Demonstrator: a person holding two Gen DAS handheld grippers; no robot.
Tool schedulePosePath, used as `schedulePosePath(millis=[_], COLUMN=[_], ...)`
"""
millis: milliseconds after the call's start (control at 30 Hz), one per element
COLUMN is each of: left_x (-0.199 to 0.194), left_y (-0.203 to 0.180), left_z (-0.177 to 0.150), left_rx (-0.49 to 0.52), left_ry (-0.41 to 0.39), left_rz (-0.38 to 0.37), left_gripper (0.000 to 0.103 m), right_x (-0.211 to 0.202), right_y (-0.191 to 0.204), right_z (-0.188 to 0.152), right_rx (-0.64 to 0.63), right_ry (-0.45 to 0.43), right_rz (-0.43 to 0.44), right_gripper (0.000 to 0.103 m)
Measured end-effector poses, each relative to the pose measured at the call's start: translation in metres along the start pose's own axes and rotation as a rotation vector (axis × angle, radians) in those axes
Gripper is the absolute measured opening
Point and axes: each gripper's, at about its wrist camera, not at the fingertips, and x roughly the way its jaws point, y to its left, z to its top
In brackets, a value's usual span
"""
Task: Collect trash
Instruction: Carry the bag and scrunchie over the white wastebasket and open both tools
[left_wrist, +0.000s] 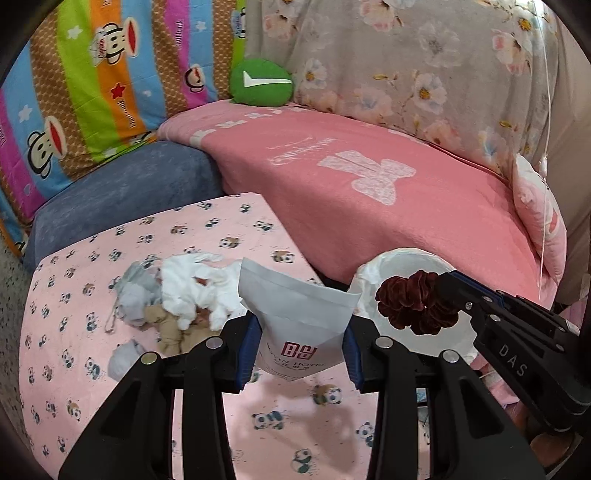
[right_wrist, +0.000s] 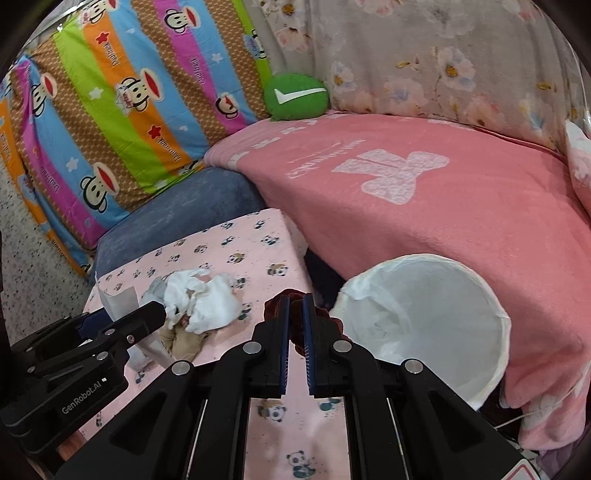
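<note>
A dark red velvet hair scrunchie (left_wrist: 419, 302) is pinched tight between the two blue pads of the right gripper (right_wrist: 295, 332). It is held up in the air, in front of the round white-lined trash bin (right_wrist: 495, 321), close to the bin's mouth. From the left wrist view, the scrunchie is seen against the white bag inside the bin.

A white paper pouch with a red logo (left_wrist: 299, 317) is squeezed between the pads of the left gripper (left_wrist: 298, 354). It is held above the pink cloth with little pandas (left_wrist: 74, 295), next to the bin.

On that cloth, a pile of crumpled white tissues (left_wrist: 192, 288) is left lying, with some grey and tan scraps beside it.

The step in hand looks like the carrying step: two things are picked up and are being brought to the bin. Next, each one likely has to be moved right over the opening, and then the jaws opened so it drops in. The scrunchie is soft and may cling to the pads.
</note>
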Motion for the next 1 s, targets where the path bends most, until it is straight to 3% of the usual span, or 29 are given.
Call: schedulePosePath(millis=[233, 567, 600, 700, 733, 1000], left_x=[0.023, 0.048, 0.05, 0.05, 0.048, 0.046], left_y=[-0.056, -0.098, -0.1, -0.1, -0.099, -0.089], left_z=[0.008, 0.018, 0.019, 0.022, 0.023, 0.023], left_rx=[0.076, 0.114, 0.113, 0.085, 0.075, 0.056], left_ry=[0.024, 0.062, 0.064, 0.043, 0.027, 0.022], left_rz=[-0.079, -0.142, -0.143, -0.11, -0.096, -0.039], left_gripper=[0.038, 0.041, 0.044, 0.081, 0.087, 0.09], right_x=[-0.01, -0.004, -0.003, -0.001, -0.001, -0.005], right_y=[-0.06, -0.116, -0.12, -0.126, -0.128, -0.129], right_z=[0.002, -0.001, -0.002, -0.002, -0.002, -0.002], right_rx=[0.081, 0.148, 0.152, 0.159, 0.165, 0.189], right_ry=[-0.018, -0.006, -0.004, -0.007, -0.011, -0.024], right_rz=[-0.064, -0.109, -0.109, -0.123, -0.124, -0.12], right_gripper=[0.008, 0.008, 0.009, 0.015, 0.015, 0.034])
